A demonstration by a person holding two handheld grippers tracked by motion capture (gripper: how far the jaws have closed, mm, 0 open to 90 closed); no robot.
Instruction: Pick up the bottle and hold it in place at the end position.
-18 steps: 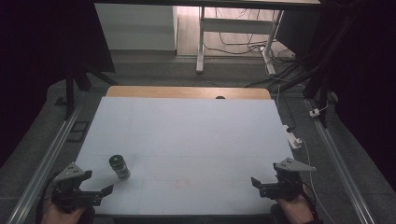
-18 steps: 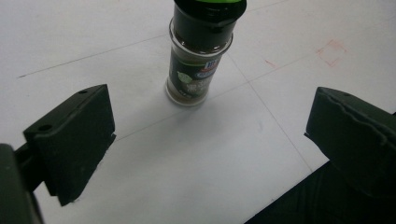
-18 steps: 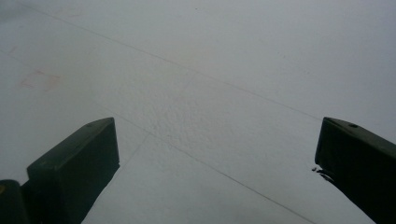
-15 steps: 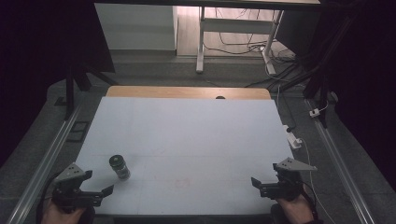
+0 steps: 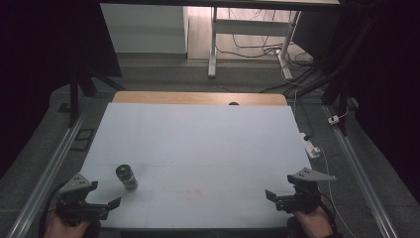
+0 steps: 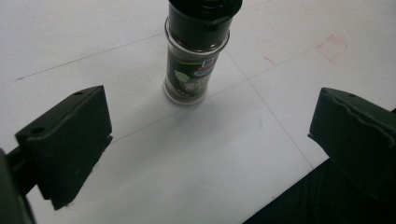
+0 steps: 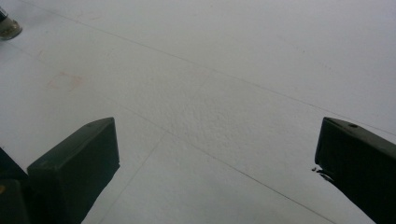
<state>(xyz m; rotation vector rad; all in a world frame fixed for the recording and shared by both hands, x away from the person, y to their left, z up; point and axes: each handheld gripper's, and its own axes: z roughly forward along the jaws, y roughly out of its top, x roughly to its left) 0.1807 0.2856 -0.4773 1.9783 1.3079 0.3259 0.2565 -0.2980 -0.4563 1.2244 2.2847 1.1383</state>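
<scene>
Standing spice jar (image 6: pixel 198 51), dark contents.

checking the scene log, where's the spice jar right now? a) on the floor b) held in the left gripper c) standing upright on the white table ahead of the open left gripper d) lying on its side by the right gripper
c: the spice jar stands upright on the white table, just ahead of the left gripper, whose jaws are spread wide and clear of it.
</scene>
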